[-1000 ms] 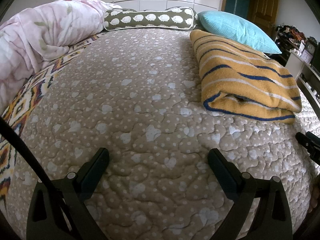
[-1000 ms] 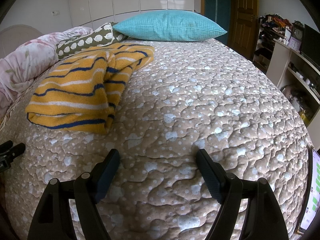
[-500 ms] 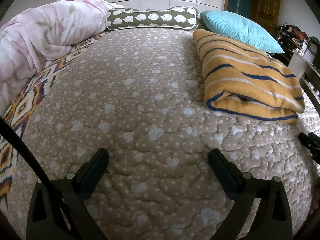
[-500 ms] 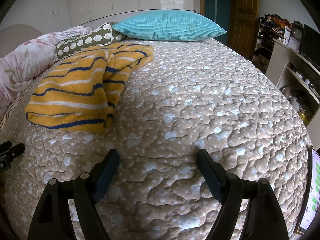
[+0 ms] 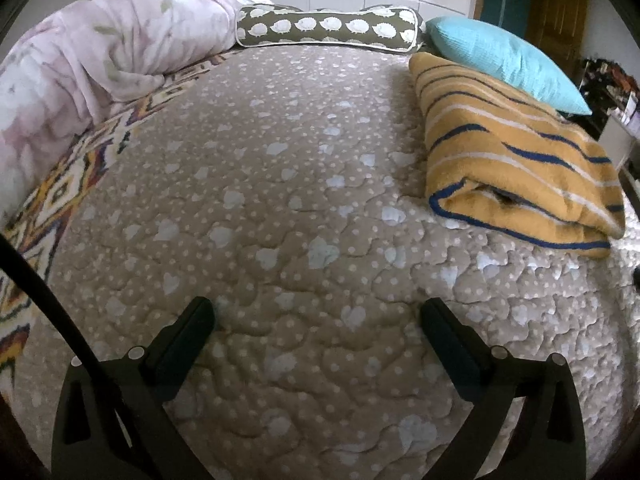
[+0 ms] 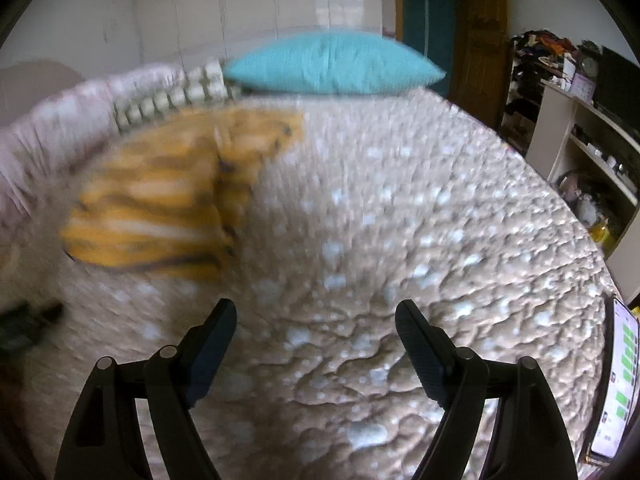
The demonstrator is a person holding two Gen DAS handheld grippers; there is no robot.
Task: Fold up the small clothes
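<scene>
A yellow garment with navy and white stripes lies folded in a thick bundle on the beige quilted bed, at the right in the left wrist view. The same striped garment shows blurred at the left in the right wrist view. My left gripper is open over bare quilt, well short and left of the garment, holding nothing. My right gripper is open too, empty, over the quilted bed to the right of the garment. The left gripper's tip peeks in at the far left of the right wrist view.
A pink floral duvet is heaped at the back left, with an olive patterned bolster and a teal pillow along the headboard. A patterned blanket edge runs down the left. Shelves stand right of the bed, and a phone lies at its right edge.
The right wrist view has turned blurred and tilted upward, showing more wall, so the right gripper is moving. The left gripper has shifted slightly forward. Both stay open and empty.
</scene>
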